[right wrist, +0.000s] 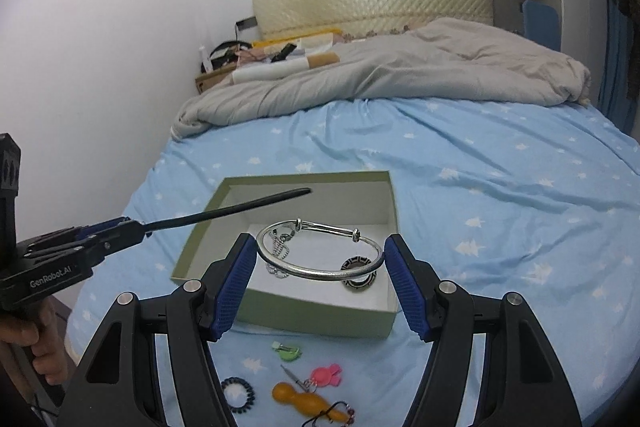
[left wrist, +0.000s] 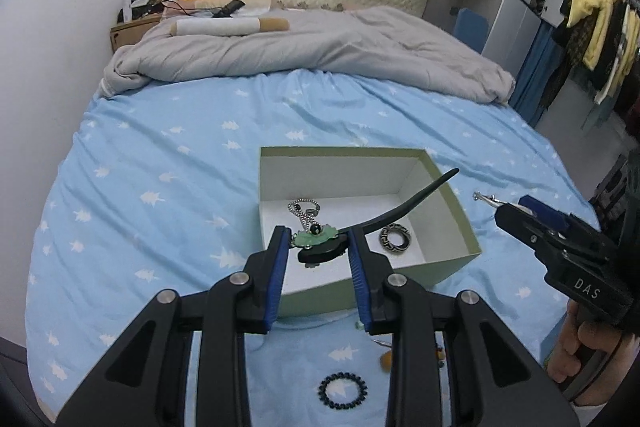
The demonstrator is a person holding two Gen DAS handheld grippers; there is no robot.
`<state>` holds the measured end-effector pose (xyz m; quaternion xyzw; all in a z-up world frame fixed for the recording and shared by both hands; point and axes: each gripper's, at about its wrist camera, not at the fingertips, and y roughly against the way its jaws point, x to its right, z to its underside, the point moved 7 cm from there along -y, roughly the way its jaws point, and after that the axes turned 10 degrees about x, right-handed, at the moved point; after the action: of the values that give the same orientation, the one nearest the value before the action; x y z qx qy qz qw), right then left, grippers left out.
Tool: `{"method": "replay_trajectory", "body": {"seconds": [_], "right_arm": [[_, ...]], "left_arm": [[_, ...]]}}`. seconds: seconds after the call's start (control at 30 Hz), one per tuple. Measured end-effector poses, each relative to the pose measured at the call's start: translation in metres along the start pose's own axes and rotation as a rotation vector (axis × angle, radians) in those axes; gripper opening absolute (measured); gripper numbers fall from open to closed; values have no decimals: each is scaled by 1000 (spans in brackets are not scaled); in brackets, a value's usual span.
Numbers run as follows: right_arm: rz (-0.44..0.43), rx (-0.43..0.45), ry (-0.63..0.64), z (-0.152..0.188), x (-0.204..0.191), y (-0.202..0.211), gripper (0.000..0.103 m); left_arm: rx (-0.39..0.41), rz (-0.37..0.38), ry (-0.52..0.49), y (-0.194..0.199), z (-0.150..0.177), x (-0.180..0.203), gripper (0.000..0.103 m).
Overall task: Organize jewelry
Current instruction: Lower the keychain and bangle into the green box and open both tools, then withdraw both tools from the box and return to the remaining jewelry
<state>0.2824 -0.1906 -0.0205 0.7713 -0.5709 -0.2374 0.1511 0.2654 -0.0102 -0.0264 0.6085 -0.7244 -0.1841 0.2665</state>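
Note:
A pale green open box (left wrist: 452,263) (right wrist: 200,219) sits on the blue bed sheet. Inside lie a bead chain (left wrist: 305,207) and a black patterned ring (left wrist: 395,237) (right wrist: 359,273). My left gripper (left wrist: 319,241) is shut on a black hair stick with a green flower (left wrist: 320,241), held over the box's near edge; its thin tip (right wrist: 240,209) points across the box. My right gripper (right wrist: 320,251) is shut on a silver bangle (right wrist: 320,273), held over the box. It also shows in the left wrist view (left wrist: 516,211), at the right.
Loose pieces lie on the sheet in front of the box: a black spiky hair tie (left wrist: 343,391) (right wrist: 239,394), a green clip (right wrist: 287,350), a pink charm (right wrist: 326,375), an orange gourd pendant (right wrist: 304,397). A grey quilt (left wrist: 312,47) lies across the bed's far end.

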Motion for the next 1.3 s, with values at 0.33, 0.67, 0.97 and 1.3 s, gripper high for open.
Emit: {"method": "replay_trajectory", "body": {"seconds": [0.33, 0.67, 0.97, 1.3], "right_arm": [[2, -75, 0, 18, 16, -53, 64], [1, -102, 18, 18, 16, -61, 66], [-8, -45, -14, -1, 13, -30, 67], [-29, 42, -5, -24, -9, 35, 67]], "left_arm": [[-75, -22, 2, -55, 7, -7, 31], [-109, 10, 35, -66, 14, -11, 32], [-64, 6, 13, -41, 0, -7, 67], [29, 20, 24, 23, -18, -4, 67]]}}
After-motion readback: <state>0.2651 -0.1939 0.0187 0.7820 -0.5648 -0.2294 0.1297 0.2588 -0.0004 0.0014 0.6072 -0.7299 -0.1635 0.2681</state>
